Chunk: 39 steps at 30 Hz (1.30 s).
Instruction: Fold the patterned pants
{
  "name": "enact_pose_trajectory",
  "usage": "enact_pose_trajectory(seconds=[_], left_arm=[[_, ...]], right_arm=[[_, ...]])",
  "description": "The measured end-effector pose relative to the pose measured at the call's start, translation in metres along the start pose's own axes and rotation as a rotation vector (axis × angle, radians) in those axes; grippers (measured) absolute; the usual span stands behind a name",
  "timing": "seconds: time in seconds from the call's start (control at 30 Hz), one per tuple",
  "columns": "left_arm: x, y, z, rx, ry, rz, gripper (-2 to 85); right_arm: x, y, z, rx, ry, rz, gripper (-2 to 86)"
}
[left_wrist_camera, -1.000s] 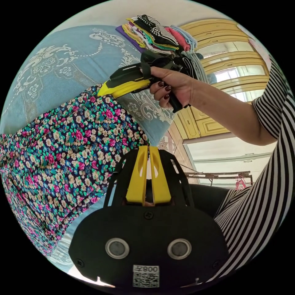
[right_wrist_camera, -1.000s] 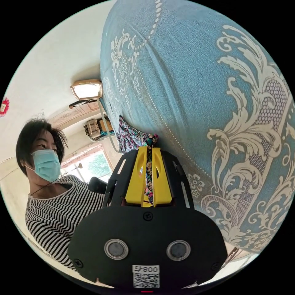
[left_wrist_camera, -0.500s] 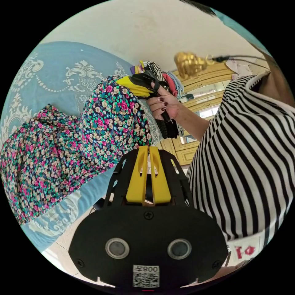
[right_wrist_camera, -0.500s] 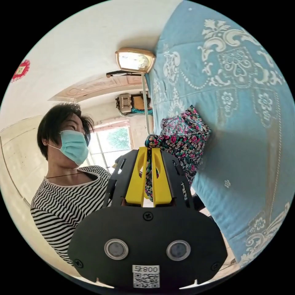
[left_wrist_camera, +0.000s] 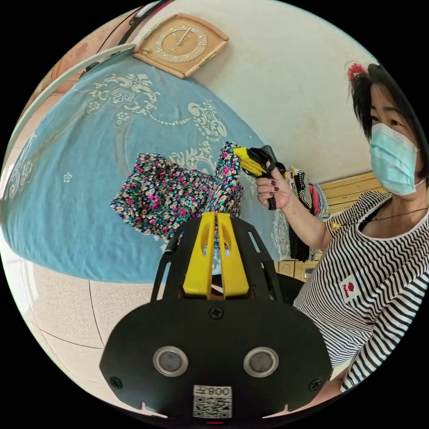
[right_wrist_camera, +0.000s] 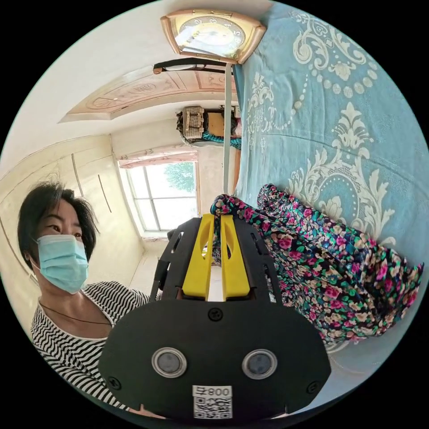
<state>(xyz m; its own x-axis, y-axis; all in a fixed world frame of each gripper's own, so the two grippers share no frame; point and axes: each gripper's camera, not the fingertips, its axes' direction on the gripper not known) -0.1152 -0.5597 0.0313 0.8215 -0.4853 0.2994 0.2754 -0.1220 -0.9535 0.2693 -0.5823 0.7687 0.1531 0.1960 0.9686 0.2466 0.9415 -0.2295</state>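
Pants (left_wrist_camera: 174, 196) now hang lifted off the bedspread (left_wrist_camera: 67, 178), raised higher than a second ago. Left gripper (left_wrist_camera: 216, 219) and right gripper (right_wrist_camera: 217, 219) both pinch the fabric, ready for a fold.

The patterned pants (left_wrist_camera: 174, 196), dark with pink, green and cream flowers, hang bunched: one end lifted off the bed (left_wrist_camera: 67, 178), the rest trailing near its edge.

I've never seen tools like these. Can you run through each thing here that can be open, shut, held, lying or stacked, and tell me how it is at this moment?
left gripper: shut on the patterned pants.
right gripper: shut on the patterned pants.
patterned pants: pinched at two spots and lifted there, the rest bunched on the bedspread.
bedspread: spread flat under the pants.
pile of clothes: stacked behind the person's hand.
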Motion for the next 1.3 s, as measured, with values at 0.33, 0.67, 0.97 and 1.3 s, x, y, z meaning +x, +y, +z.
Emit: enact_pose_trajectory(seconds=[0.33,0.67,0.97,1.3], left_arm=[[-0.078,0.018,-0.033,0.062,-0.109,-0.125,0.6],[-0.108,0.037,-0.049,0.221,-0.356,-0.290,0.2],[-0.057,0.002,0.003,0.131,-0.390,-0.006,0.1],[-0.093,0.005,0.016,0.190,-0.487,-0.172,0.1]], right_arm=[[-0.036,-0.049,0.093,-0.095,0.167,-0.032,2.6],[-0.073,-0.077,0.147,-0.125,0.299,-0.072,2.3],[-0.150,-0.070,0.178,-0.183,0.379,-0.340,1.0],[-0.159,-0.085,0.232,-0.343,0.636,-0.371,0.1]])
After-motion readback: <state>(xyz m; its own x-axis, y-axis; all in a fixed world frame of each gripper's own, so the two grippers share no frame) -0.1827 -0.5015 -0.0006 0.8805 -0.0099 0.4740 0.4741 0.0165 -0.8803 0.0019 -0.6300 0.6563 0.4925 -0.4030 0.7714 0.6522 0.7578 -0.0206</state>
